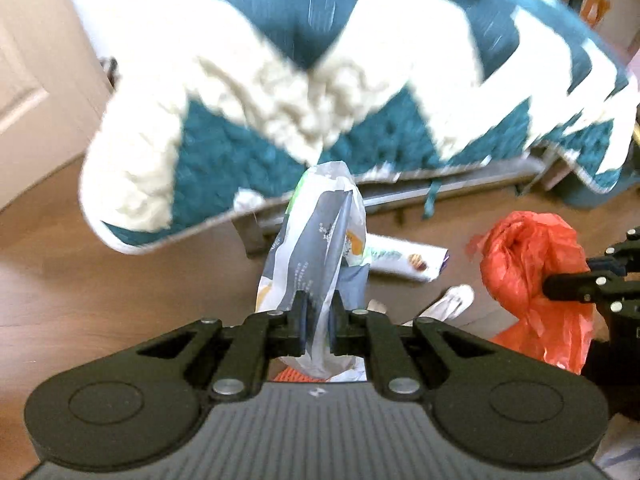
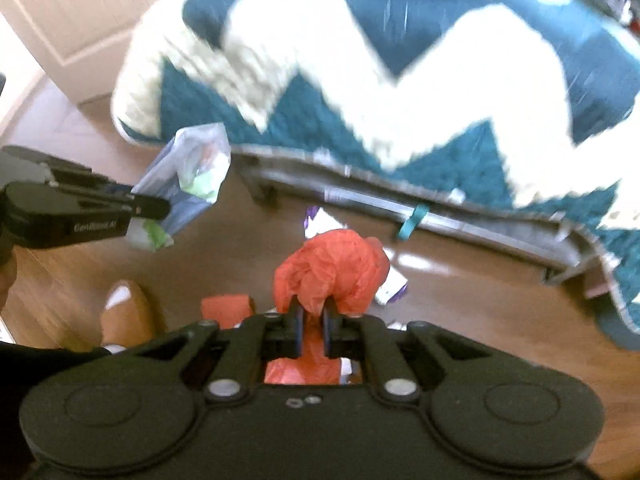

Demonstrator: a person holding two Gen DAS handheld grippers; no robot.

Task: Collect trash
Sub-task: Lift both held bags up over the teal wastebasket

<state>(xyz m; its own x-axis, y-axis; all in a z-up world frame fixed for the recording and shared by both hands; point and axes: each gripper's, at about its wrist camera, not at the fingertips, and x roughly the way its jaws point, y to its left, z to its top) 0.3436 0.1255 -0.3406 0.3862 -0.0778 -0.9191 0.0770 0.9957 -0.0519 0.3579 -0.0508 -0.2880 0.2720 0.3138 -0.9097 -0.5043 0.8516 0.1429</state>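
My left gripper is shut on a grey and white plastic wrapper and holds it up above the wooden floor. It also shows in the right wrist view, at the left, with the left gripper beside it. My right gripper is shut on a crumpled orange plastic bag, which hangs to the right in the left wrist view. A white and purple wrapper lies on the floor by the bed; part of it shows behind the bag.
A bed with a teal and white zigzag blanket fills the far side, on a metal frame. A cream door stands at the left. A white scrap lies on the wooden floor. A brown shoe is near.
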